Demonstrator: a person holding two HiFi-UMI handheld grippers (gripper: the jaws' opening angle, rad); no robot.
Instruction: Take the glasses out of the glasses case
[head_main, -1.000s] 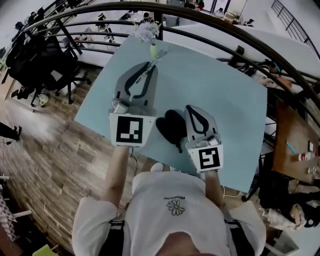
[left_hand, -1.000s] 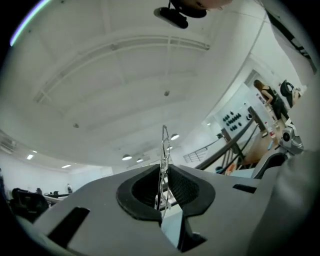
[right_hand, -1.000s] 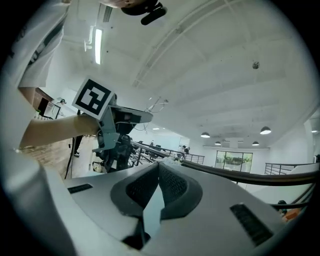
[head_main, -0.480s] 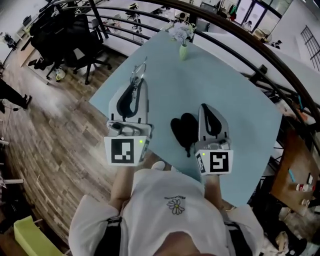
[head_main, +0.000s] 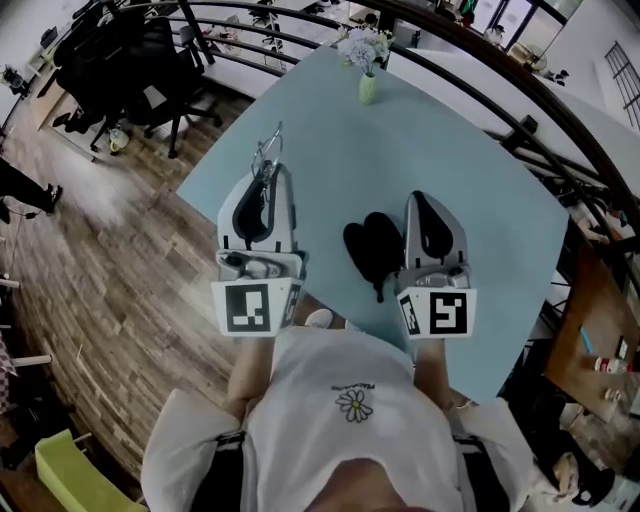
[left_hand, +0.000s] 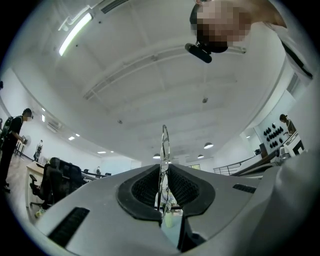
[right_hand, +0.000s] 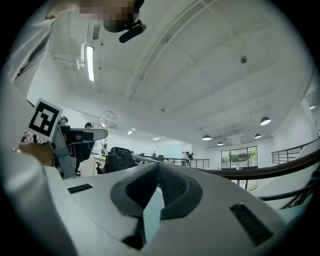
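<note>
The left gripper (head_main: 264, 172) has its jaws closed on the one pair of thin metal wire-framed glasses (head_main: 266, 150). In the head view the glasses are seen edge-on, with their long axis in line with the jaws. They stick out past the tips, away from the person, above the left edge of the pale blue table (head_main: 480, 200). In the left gripper view the left gripper (left_hand: 164, 167) pinches the glasses (left_hand: 164, 150) as a thin upright line, one rim loop rising above the pads. At the table's far corner stands one small green vase of white flowers (head_main: 368, 88). Nearer the person, one black glasses case (head_main: 372, 248) lies on the table between the two grippers, just beside the right one. It shows two dark rounded lobes side by side, and its inside cannot be made out. The right gripper (head_main: 418, 197) points the same way, and in its own view the right gripper (right_hand: 157, 167) has its jaws together with nothing between them.
</note>
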